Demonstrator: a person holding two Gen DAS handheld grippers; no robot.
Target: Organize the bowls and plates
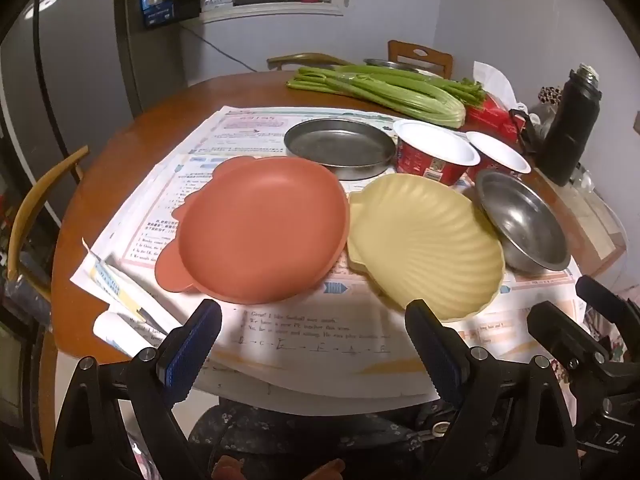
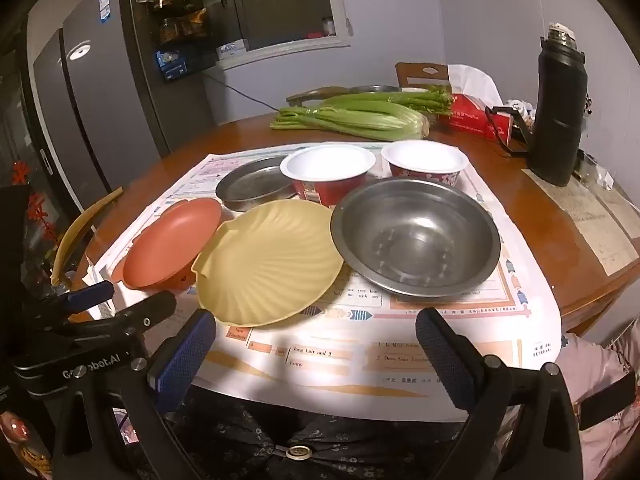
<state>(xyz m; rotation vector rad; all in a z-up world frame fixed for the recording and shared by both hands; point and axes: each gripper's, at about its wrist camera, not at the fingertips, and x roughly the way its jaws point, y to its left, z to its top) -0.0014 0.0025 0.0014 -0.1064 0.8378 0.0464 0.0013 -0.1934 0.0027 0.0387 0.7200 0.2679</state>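
A terracotta plate (image 1: 260, 228) with small handles lies on printed paper sheets, and a yellow shell-shaped plate (image 1: 428, 244) lies right of it. A steel bowl (image 1: 520, 224) sits further right. Behind them are a flat steel plate (image 1: 340, 148) and two red paper bowls (image 1: 436, 152) with white insides. My left gripper (image 1: 312, 340) hovers open at the near table edge, nothing between its fingers. In the right wrist view the yellow shell plate (image 2: 268, 264), steel bowl (image 2: 416, 236) and terracotta plate (image 2: 172, 240) lie ahead of my open, empty right gripper (image 2: 316, 348).
Celery (image 1: 380, 88) lies across the far side of the round wooden table (image 1: 120, 152). A black flask (image 2: 558, 108) and a red tissue box (image 2: 476, 116) stand at the right. Wooden chairs (image 1: 36, 208) ring the table. A person's dark patterned clothing (image 2: 280, 432) shows below the table edge.
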